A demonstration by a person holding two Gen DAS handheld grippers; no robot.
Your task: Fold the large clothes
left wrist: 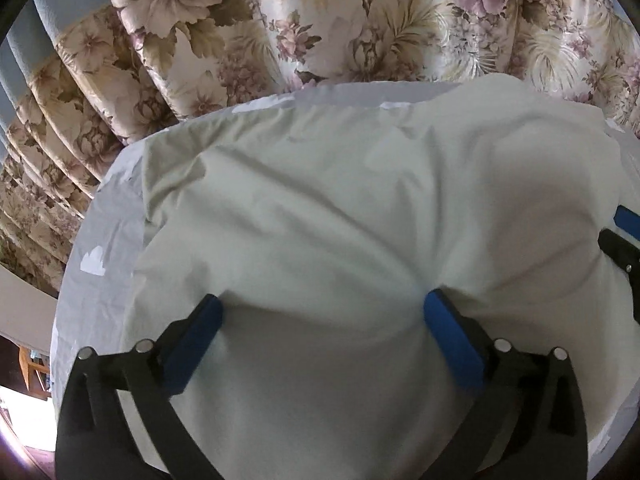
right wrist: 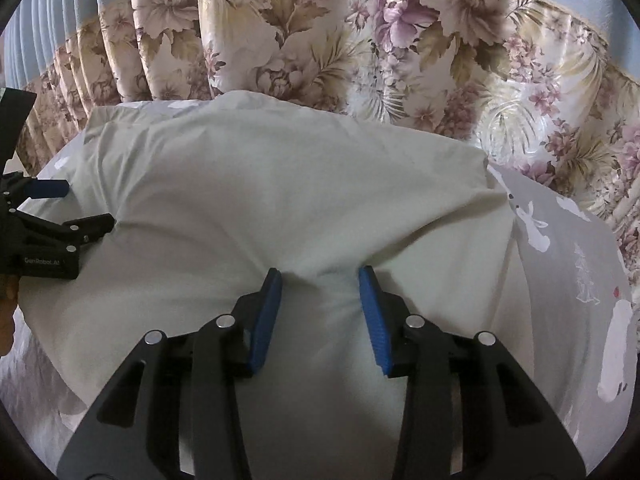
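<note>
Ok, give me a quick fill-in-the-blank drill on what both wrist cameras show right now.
1. The pale garment lies on a grey printed ____.
2. Both the left gripper and the right gripper have their jaws ____.
3. Each gripper's finger pads are coloured ____.
4. Behind the bed hangs a curtain with a ____ pattern.

Missing words: bedsheet; open; blue; floral
</note>
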